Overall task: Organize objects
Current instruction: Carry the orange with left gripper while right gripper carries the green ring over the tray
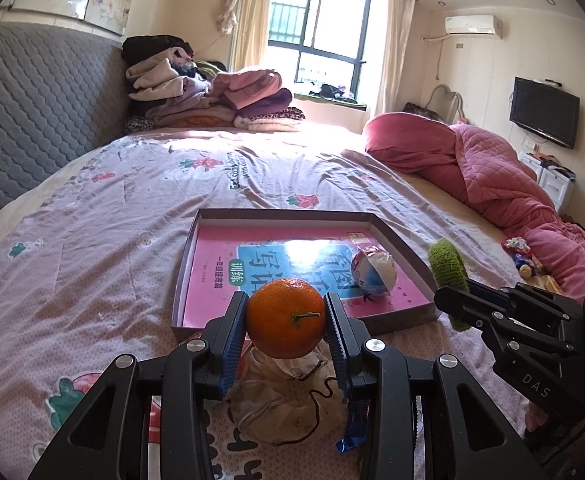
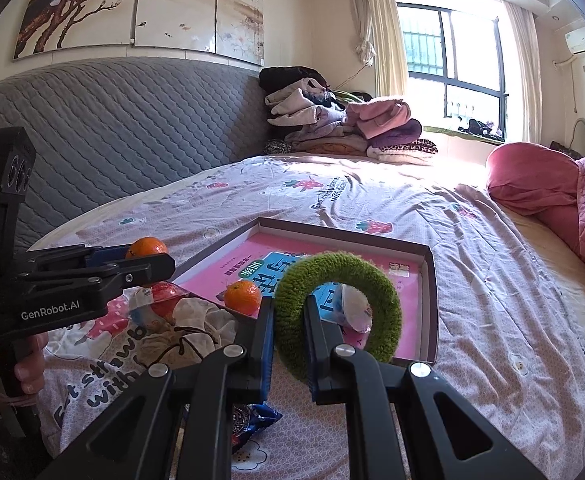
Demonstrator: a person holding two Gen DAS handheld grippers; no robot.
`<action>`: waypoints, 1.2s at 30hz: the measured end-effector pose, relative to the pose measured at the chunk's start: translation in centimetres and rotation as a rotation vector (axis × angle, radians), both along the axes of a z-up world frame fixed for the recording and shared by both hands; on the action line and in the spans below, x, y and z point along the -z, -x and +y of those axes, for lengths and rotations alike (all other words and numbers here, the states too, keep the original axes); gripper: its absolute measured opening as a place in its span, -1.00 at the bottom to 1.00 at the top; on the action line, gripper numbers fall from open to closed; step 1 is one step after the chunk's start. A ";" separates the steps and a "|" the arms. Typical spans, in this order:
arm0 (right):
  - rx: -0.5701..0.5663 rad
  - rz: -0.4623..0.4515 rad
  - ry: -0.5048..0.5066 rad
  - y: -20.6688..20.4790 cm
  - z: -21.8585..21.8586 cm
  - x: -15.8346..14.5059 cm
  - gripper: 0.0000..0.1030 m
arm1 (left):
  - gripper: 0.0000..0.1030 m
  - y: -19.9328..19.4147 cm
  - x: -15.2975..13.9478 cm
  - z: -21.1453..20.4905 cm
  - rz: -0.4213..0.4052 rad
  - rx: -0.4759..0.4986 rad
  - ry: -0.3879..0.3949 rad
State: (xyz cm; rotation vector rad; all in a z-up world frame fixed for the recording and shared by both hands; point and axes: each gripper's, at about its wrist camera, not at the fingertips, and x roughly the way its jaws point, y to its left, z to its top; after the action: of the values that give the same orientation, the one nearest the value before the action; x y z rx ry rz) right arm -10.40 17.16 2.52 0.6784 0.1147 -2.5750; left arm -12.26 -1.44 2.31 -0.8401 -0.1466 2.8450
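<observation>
Round orange tangerine with a short green stem (image 1: 285, 318): that sits clamped between the blue ribbed pads of my left gripper (image 1: 286, 320), lifted clear of the bedsheet, just in front of the near edge of the shallow grey cardboard box lid (image 1: 280, 213). Under it on the sheet lies a crumpled cream drawstring cloth pouch (image 1: 288, 396), and a blue foil snack wrapper (image 1: 352, 428) pokes out beside my right-hand finger in that view.

My right gripper (image 2: 290, 320) is pinched tight on one side of the fuzzy green knitted ring (image 2: 334, 316), one finger outside the ring and the other through its hole, so the ring stands upright over the near right part of the box lid (seen from the left wrist, it shows as a green arc (image 1: 448, 264) just past the lid's right corner).

Inside the lid lies a glossy pink and blue workbook (image 1: 252, 268), flat, with a round white and blue wrapped sweet (image 1: 374, 270) resting on its right half. A second small orange tangerine (image 2: 242, 298) sits on the sheet touching the lid's near left edge, next to a red and white wrapped packet (image 2: 154, 300).

All of this is on the lilac strawberry-print bedsheet (image 1: 92, 220). Folded clothes are piled (image 1: 208, 96) at the far end by the window, and a rumpled pink quilt (image 1: 488, 172) runs along the right side, well apart from the lid.
</observation>
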 end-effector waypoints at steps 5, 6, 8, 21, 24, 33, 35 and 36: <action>0.006 -0.014 0.001 0.9 0.1 0.0 -0.73 | -0.24 1.0 0.4 -0.1 -0.023 -0.019 0.010; 0.006 -0.017 0.004 1.1 0.2 0.0 -0.73 | -0.24 1.2 0.4 -0.2 -0.027 -0.020 0.007; 0.011 -0.017 0.008 1.3 0.3 -0.1 -0.73 | -0.24 1.5 0.5 -0.2 -0.032 -0.027 0.010; 0.042 0.006 -0.012 4.0 0.6 -0.4 -0.73 | -0.24 2.3 0.9 0.2 -0.050 -0.041 0.022; 0.051 0.012 -0.013 4.3 0.9 -0.5 -0.73 | -0.24 2.5 1.1 0.1 -0.053 -0.046 0.029; 0.059 0.023 -0.015 5.5 1.2 -1.0 -0.73 | -0.24 4.2 1.3 -0.7 -0.075 -0.068 0.044; 0.058 0.024 -0.017 5.8 1.0 -1.0 -0.73 | -0.24 4.8 1.5 -1.0 -0.089 -0.075 0.036; 0.054 0.021 -0.020 5.9 0.9 -0.9 -0.73 | -0.24 5.2 1.6 -1.1 -0.097 -0.078 0.035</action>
State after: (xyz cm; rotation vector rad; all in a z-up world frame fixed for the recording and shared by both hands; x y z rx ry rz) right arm -16.34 18.11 3.45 0.6706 0.1316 -2.6362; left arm -17.46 -2.56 0.67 -1.0015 -0.1457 2.8874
